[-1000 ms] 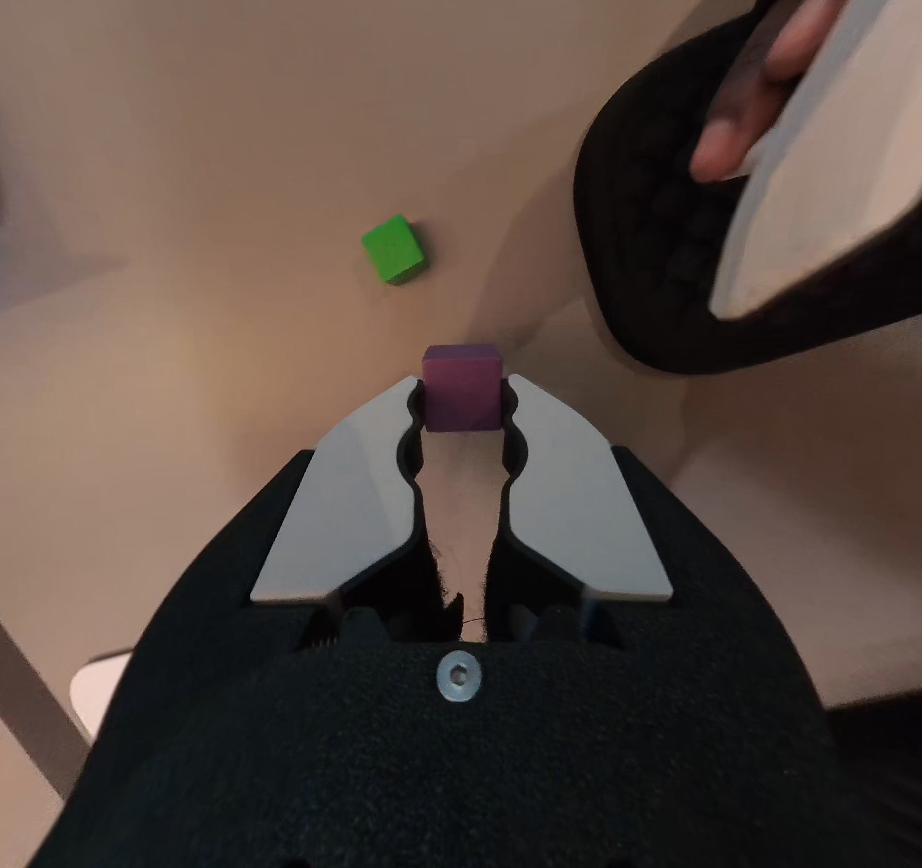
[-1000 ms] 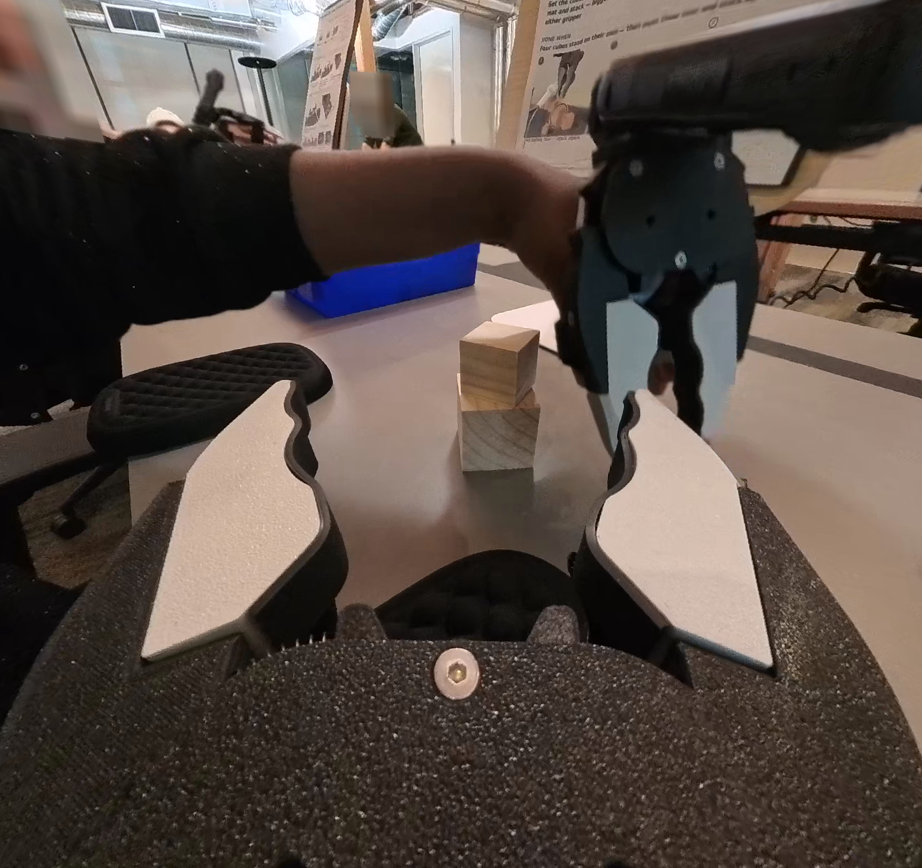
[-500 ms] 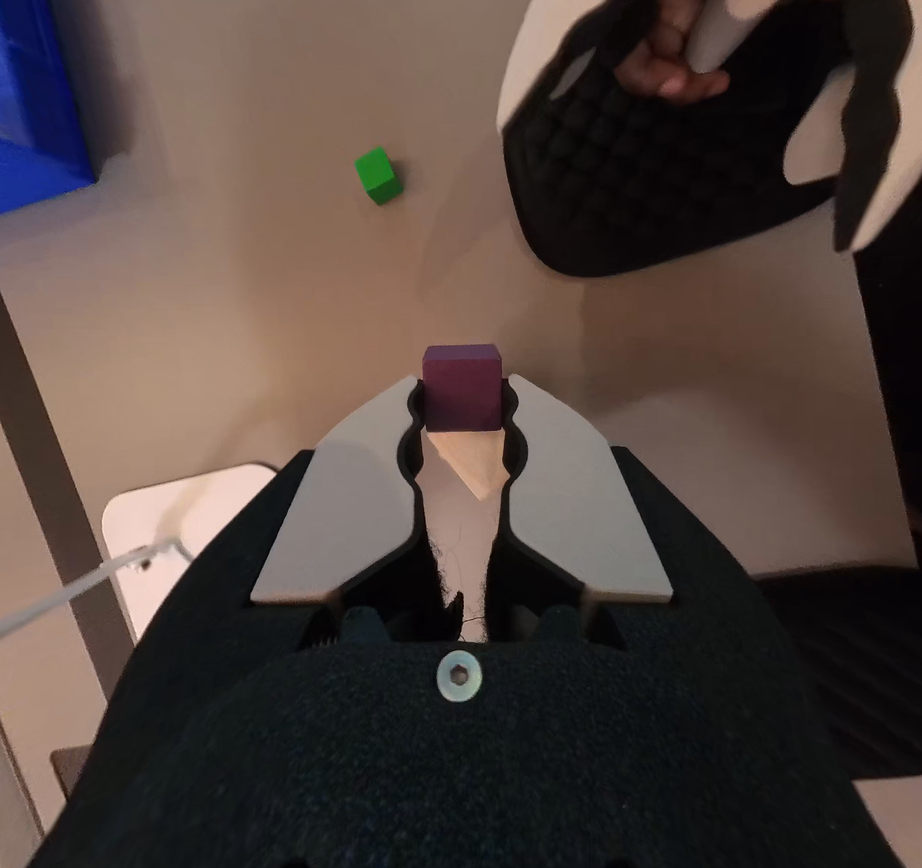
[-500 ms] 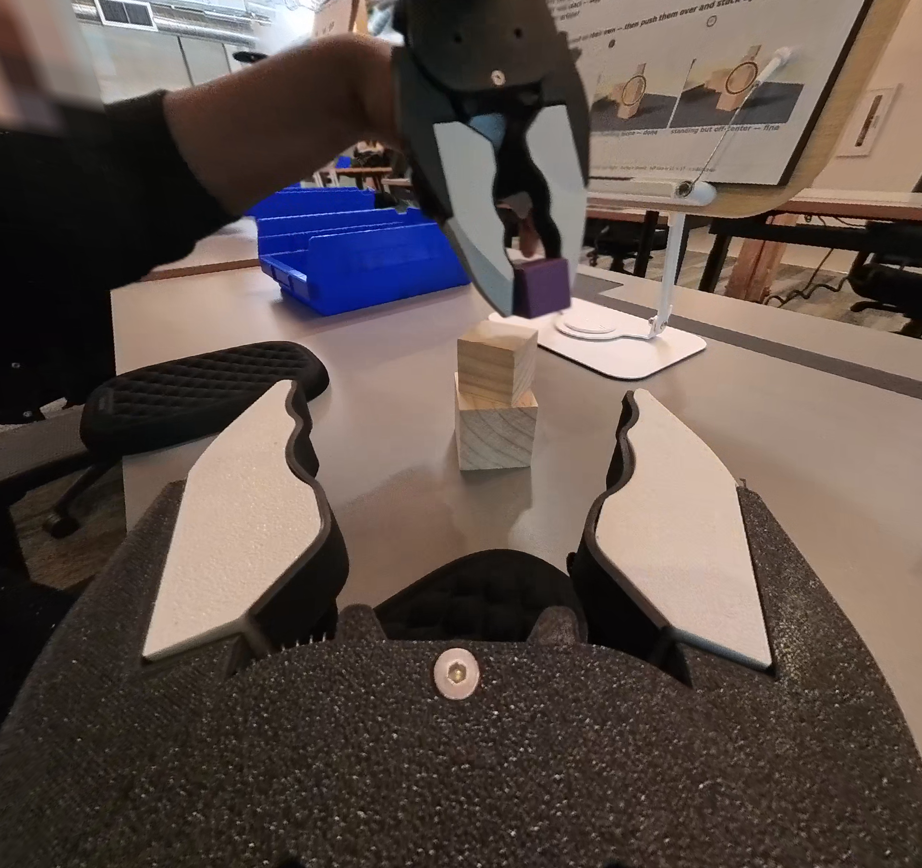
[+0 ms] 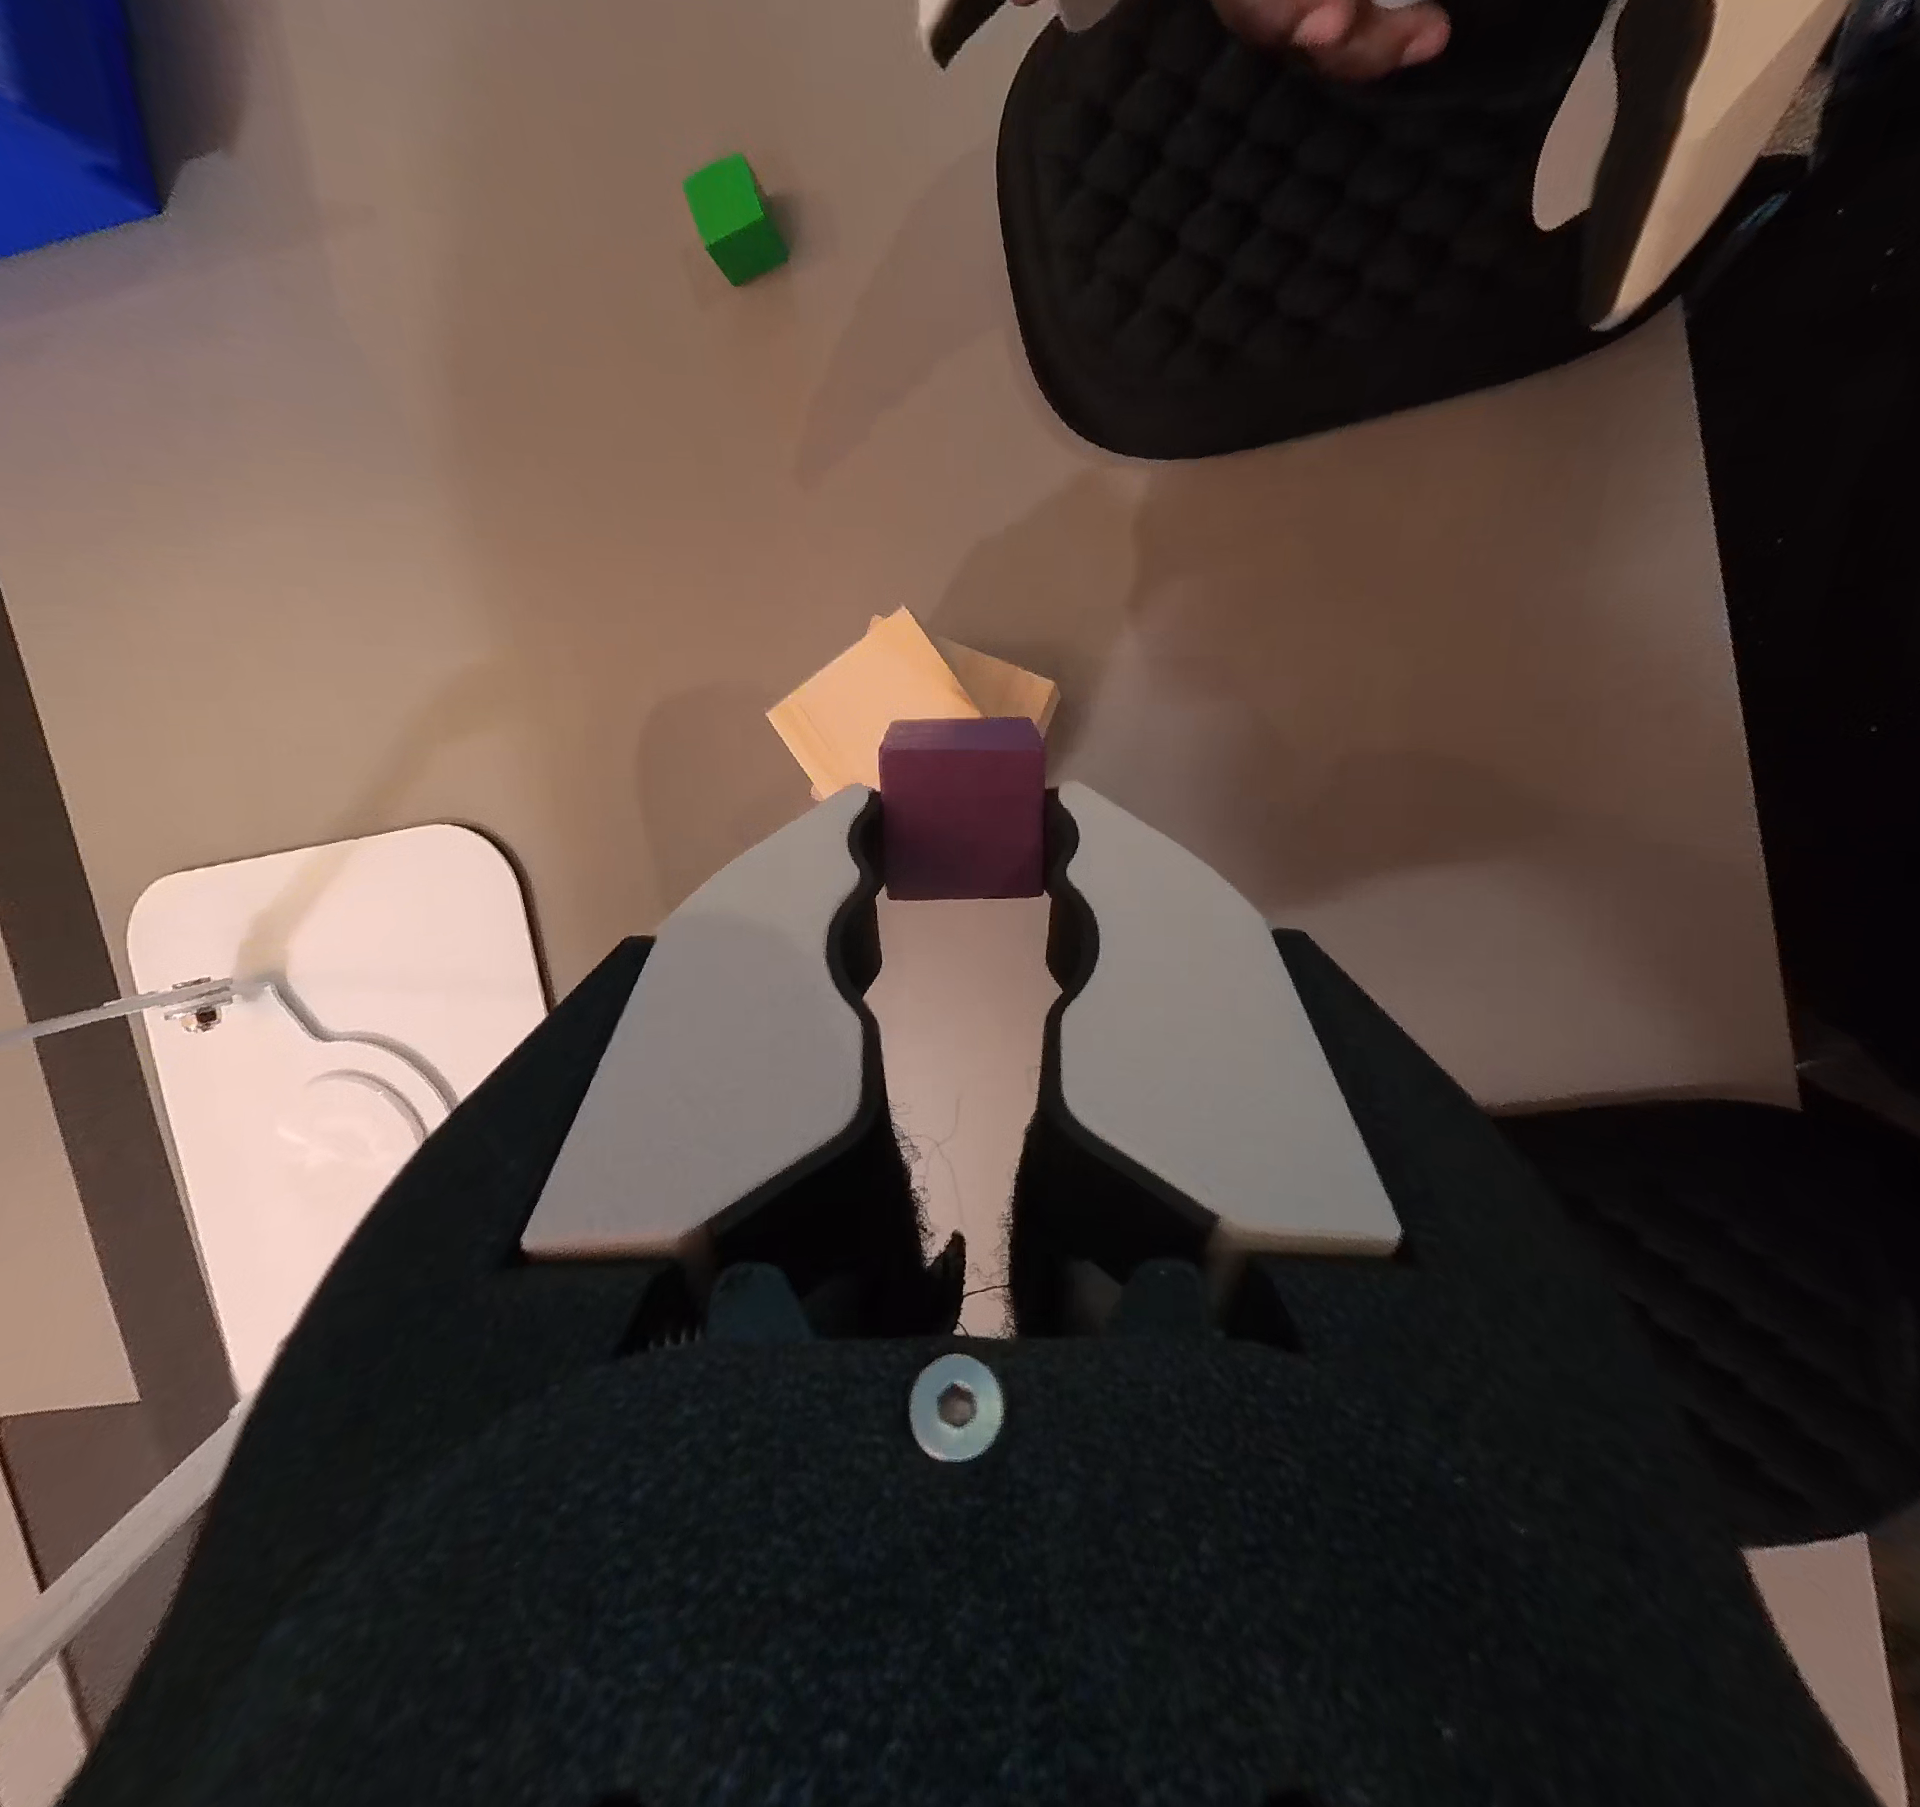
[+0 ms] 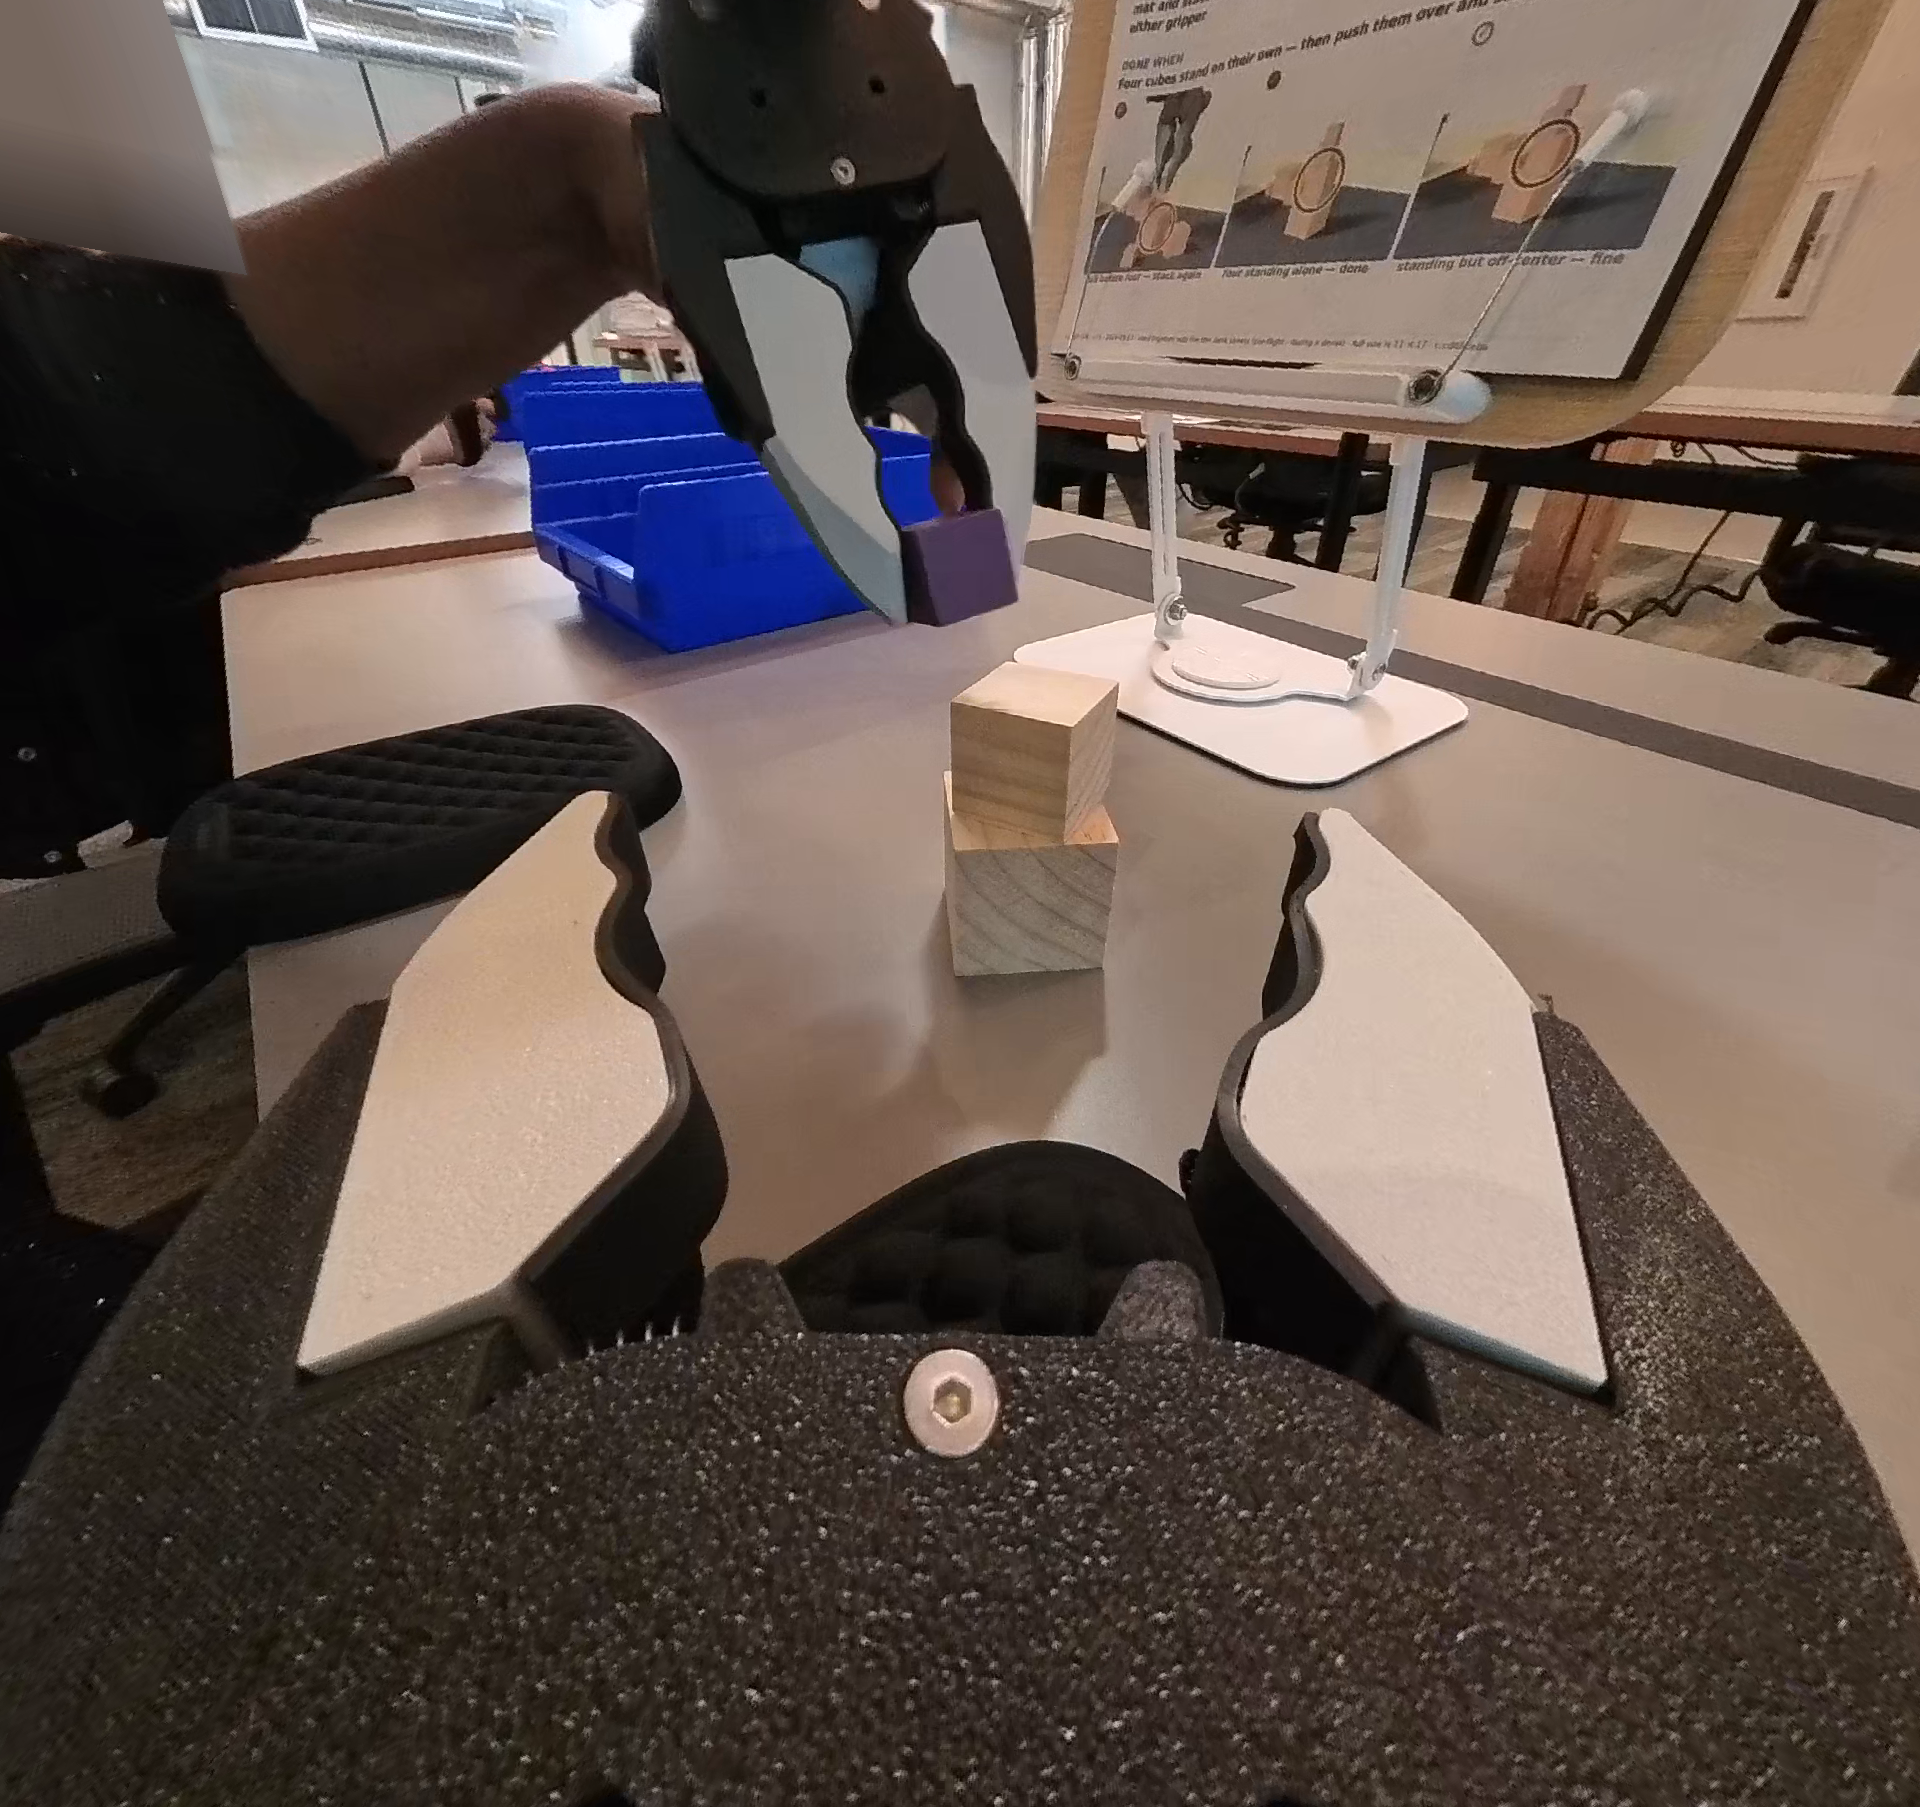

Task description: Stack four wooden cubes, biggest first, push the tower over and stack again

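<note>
My left gripper [image 5: 961,838] is shut on a purple cube [image 5: 961,812], both pads pressed on its sides. It points down and hovers above a stack of two plain wooden cubes [image 5: 883,708] on the grey table. In the right wrist view the left gripper [image 6: 940,573] holds the purple cube [image 6: 958,568] a little above and just behind the stack [image 6: 1031,827]. My right gripper [image 6: 961,890] is wide open and empty, low over the table, with the stack standing ahead of its fingertips. A green cube [image 5: 734,217] lies farther off on the table.
A blue bin [image 6: 675,531] stands at the back left of the table. A white stand base [image 6: 1320,708] carries an instruction board [image 6: 1403,126] behind the stack. A black padded chair armrest [image 6: 416,781] lies at the table's left edge. Tip to tip, the grippers are about 11 centimetres apart.
My left gripper has carried the purple cube from the right side up and over to above the wooden stack. My right gripper has stayed open and still.
</note>
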A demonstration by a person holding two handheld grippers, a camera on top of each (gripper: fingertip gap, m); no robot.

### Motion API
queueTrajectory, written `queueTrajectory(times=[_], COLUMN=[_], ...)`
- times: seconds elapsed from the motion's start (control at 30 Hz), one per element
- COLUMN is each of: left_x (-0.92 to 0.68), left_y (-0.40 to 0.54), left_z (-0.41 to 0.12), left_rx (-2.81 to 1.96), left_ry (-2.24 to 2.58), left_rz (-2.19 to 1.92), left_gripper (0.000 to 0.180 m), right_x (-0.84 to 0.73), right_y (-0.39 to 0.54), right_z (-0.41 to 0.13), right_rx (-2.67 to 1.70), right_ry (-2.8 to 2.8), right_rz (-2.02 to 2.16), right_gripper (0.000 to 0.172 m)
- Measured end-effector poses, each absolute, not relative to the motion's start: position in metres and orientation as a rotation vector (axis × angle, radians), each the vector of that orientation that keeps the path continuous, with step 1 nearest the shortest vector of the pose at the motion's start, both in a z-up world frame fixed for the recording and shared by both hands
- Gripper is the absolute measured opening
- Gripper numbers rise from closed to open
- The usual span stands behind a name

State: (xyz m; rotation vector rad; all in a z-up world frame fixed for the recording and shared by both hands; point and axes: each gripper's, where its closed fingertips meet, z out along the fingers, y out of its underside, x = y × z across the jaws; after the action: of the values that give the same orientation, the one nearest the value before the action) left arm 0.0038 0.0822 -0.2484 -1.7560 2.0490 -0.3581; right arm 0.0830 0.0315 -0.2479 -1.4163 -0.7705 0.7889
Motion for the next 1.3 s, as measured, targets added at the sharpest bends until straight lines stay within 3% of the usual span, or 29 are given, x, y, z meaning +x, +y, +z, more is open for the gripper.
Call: queueTrajectory(times=[1.1,1.3], left_x=[0.014,0.016], left_y=[0.101,0.102], left_z=[-0.271,-0.269], left_rx=[-1.930,-1.927], left_ry=[2.137,2.111], left_rz=[-0.328,-0.341], left_gripper=[0.028,0.049], right_x=[0.084,0.084], right_y=[0.032,0.032], right_z=[-0.247,-0.247], right_rx=[-1.411,-1.410], right_ry=[-0.760,-0.759], right_rz=[0.801,0.803], right_gripper=[0.114,0.114])
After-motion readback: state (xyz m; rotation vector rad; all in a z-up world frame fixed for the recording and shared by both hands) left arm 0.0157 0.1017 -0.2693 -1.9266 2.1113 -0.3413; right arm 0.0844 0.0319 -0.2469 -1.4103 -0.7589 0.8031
